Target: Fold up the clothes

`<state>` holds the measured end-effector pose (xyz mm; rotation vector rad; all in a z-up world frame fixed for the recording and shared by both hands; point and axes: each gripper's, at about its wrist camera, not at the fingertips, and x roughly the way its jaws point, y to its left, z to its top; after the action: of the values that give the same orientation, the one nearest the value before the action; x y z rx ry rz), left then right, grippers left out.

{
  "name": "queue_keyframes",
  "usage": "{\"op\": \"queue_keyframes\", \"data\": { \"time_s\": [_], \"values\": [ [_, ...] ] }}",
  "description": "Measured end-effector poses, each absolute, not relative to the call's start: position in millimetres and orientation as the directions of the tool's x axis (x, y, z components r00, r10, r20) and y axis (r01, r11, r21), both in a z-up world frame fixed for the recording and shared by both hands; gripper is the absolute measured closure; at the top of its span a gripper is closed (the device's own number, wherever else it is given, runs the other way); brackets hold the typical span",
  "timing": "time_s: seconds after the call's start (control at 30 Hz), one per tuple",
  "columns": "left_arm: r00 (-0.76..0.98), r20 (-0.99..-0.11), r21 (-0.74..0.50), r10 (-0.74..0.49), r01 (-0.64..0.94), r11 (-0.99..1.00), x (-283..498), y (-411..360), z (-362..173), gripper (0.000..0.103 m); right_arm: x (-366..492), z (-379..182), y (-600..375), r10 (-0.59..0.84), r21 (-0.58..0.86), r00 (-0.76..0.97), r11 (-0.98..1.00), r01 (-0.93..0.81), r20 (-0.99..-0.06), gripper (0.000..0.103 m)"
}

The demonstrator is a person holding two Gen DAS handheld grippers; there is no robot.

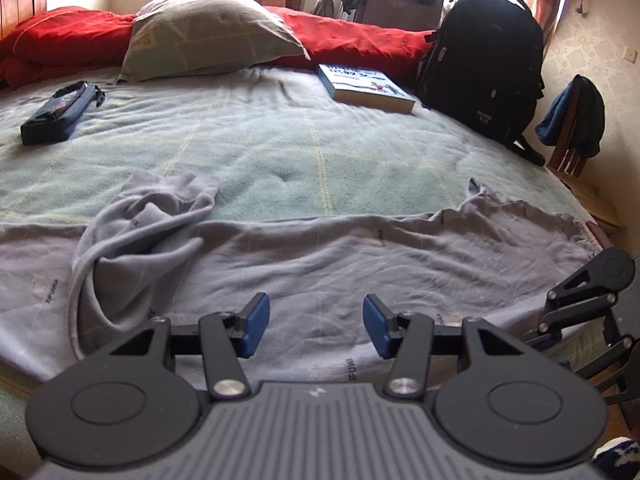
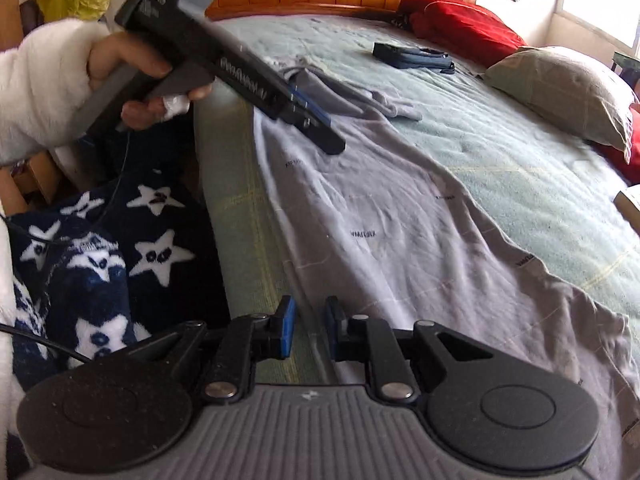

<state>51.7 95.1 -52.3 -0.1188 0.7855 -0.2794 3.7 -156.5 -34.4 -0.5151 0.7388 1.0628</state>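
Note:
A grey garment [image 1: 320, 256] with small dark printed words lies spread flat along the near edge of the bed. Its sleeve [image 1: 160, 208] is bunched and folded over at the left. My left gripper [image 1: 315, 304] hovers just above the cloth, its blue pads wide apart and nothing between them. In the right wrist view the garment [image 2: 400, 220] runs away along the bed. My right gripper [image 2: 310, 308] sits over its hem at the bed's edge, open by a narrow gap and holding nothing. A hand [image 2: 132, 76] holds the left gripper [image 2: 320, 128] above the cloth.
On the green blanket [image 1: 280, 148] lie a book [image 1: 366, 88], a dark case [image 1: 60, 112] and a pillow [image 1: 208, 32] against red bedding [image 1: 360, 40]. A black backpack [image 1: 484, 64] and a chair [image 1: 572, 128] stand at the right. Star-patterned fleece [image 2: 120, 240] is beside the bed.

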Motion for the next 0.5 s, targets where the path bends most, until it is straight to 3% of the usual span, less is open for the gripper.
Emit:
{"op": "queue_keyframes", "data": {
  "time_s": [0.3, 0.4, 0.5],
  "values": [
    [0.657, -0.688, -0.231, -0.307, 0.203, 0.952, 58, 97, -62, 0.048, 7, -37, -167, 0.563, -0.055, 0.319, 0.435, -0.899, -0.763, 0.085],
    [0.657, -0.689, -0.229, -0.307, 0.204, 0.952, 58, 97, -62, 0.047, 5, -39, -166, 0.559, -0.077, 0.334, 0.431, -0.899, -0.759, 0.099],
    [0.672, -0.68, -0.219, -0.292, 0.194, 0.956, 53, 95, -56, 0.047, 0, -34, -166, 0.572, -0.063, 0.311, 0.411, -0.91, -0.759, 0.101]
  ]
}}
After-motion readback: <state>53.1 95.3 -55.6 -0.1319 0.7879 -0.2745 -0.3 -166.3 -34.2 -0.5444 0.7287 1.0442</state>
